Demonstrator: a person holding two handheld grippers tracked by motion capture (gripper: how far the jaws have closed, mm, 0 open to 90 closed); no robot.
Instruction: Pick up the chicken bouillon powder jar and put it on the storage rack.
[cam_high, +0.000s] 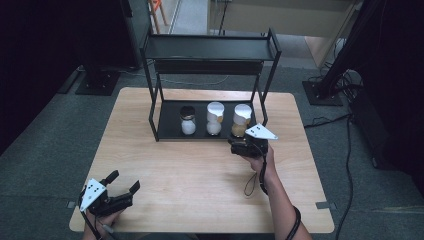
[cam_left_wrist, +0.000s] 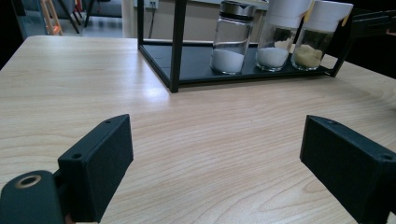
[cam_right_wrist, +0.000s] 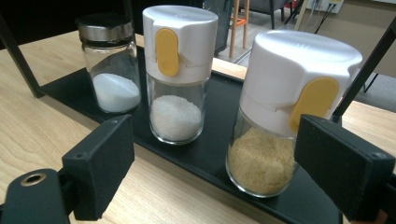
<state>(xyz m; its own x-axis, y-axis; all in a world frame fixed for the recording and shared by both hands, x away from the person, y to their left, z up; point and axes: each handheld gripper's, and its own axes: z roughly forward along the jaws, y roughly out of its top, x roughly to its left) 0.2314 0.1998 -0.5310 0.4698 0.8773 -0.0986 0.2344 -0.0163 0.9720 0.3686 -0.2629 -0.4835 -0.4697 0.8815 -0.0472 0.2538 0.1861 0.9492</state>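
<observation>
Standing wide apart, the jaws of the right gripper (cam_right_wrist: 212, 168) frame the jar of yellow-brown granules (cam_right_wrist: 280, 116), which sits just ahead of them, nearer the right-hand jaw and touched by neither. It is clear glass, round, about a third full, under a broad white plastic cap with a yellow oval tab. It stands upright at the front right corner of the black shelf tray (cam_right_wrist: 210, 154); the rack's thin black post rises close behind it. Just beyond the left-hand jaw stand a similar white-capped jar of coarse white crystals (cam_right_wrist: 177, 79) and, farther, a metal-lidded glass jar (cam_right_wrist: 109, 65) of fine white powder, with narrow gaps between them. The left gripper (cam_left_wrist: 215, 154) has its jaws spread too, holding nothing, over bare pale wood-grain table (cam_left_wrist: 210, 121), well short of the rack.
</observation>
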